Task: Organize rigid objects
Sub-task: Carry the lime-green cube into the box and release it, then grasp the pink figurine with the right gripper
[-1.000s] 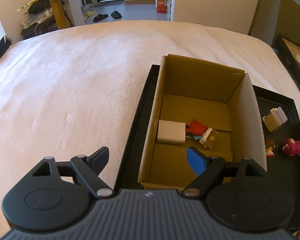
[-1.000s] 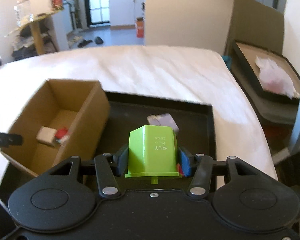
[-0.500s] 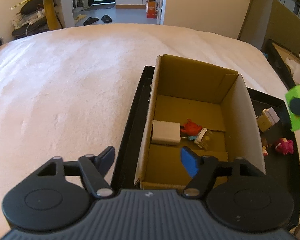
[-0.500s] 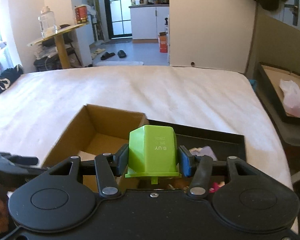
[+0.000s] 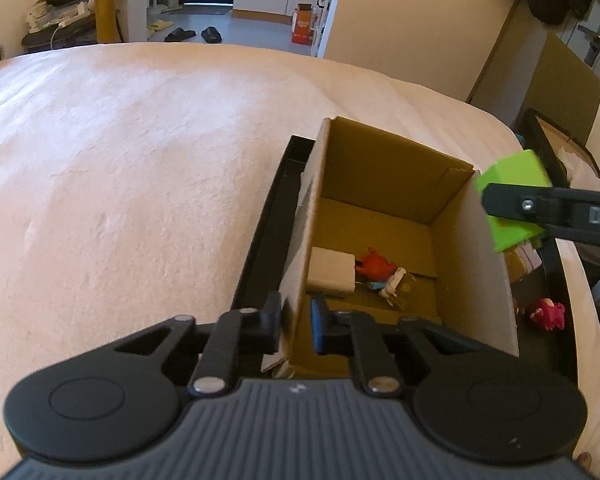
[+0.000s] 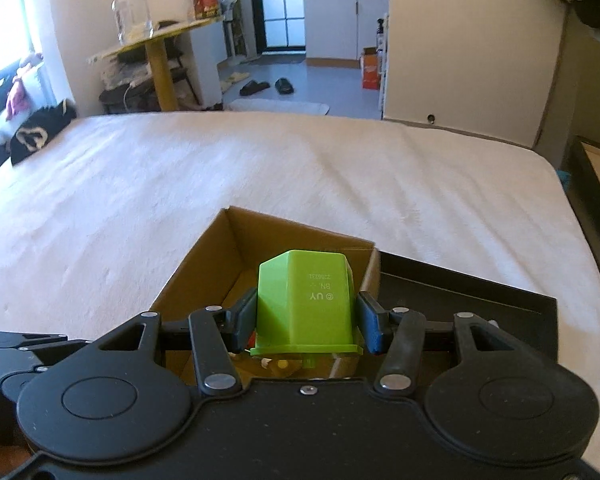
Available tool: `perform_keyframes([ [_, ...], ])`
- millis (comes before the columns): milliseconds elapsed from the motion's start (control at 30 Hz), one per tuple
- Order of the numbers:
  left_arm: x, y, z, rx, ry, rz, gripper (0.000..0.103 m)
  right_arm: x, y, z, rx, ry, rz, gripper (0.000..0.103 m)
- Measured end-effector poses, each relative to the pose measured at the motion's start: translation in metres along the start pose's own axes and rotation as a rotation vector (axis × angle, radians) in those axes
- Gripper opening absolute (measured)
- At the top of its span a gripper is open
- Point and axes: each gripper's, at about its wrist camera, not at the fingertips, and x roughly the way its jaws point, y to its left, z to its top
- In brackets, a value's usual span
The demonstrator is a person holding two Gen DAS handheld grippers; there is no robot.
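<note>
The green block [image 6: 306,304] is a hollow-looking moulded plastic piece with flat sides and a little flange at the base, so I'd guess it's light, stiff and a bit slick. Flat opposite faces are the obvious place to pinch it, and that's exactly where the right gripper [image 6: 306,322] has it, pads pressed on both sides just above the flange. It's hanging over the box [image 5: 452,240], up by the right-hand wall, not in yet. Shouldn't break from a short drop, looks tough enough. Down in the box there's already a white cube [image 5: 332,272], a red toy [image 5: 374,266] and some small pale bits I can't make out. The left gripper [image 5: 294,326] is clamped on the box's near left wall, cardboard pinched between the pads, probably to keep it from sliding. The box sits in a black tray [image 5: 260,248] on the bed [image 5: 120,180], with a pink figure [image 5: 548,314] left in the tray beside it.
</note>
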Motion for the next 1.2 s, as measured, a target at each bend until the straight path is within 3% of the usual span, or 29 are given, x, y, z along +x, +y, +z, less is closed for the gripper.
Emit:
perform_keyframes([
  [167, 0.002, 0.004, 0.0, -0.013, -0.002, -0.013, 0.011, 0.015, 0.012, 0.004, -0.057, 0.033, -0.015, 0.052],
  [300, 0.001, 0.004, 0.0, -0.012, -0.008, -0.024, 0.011, 0.022, 0.018, 0.003, -0.101, 0.05, -0.083, 0.056],
  [900, -0.001, 0.0, 0.001, 0.005, 0.004, -0.003, 0.011, -0.034, -0.035, -0.037, 0.041, 0.031, -0.097, 0.056],
  [1200, -0.004, -0.01, 0.002, 0.04, 0.014, 0.04, 0.011, -0.026, -0.065, -0.059, 0.105, 0.039, -0.155, 0.056],
])
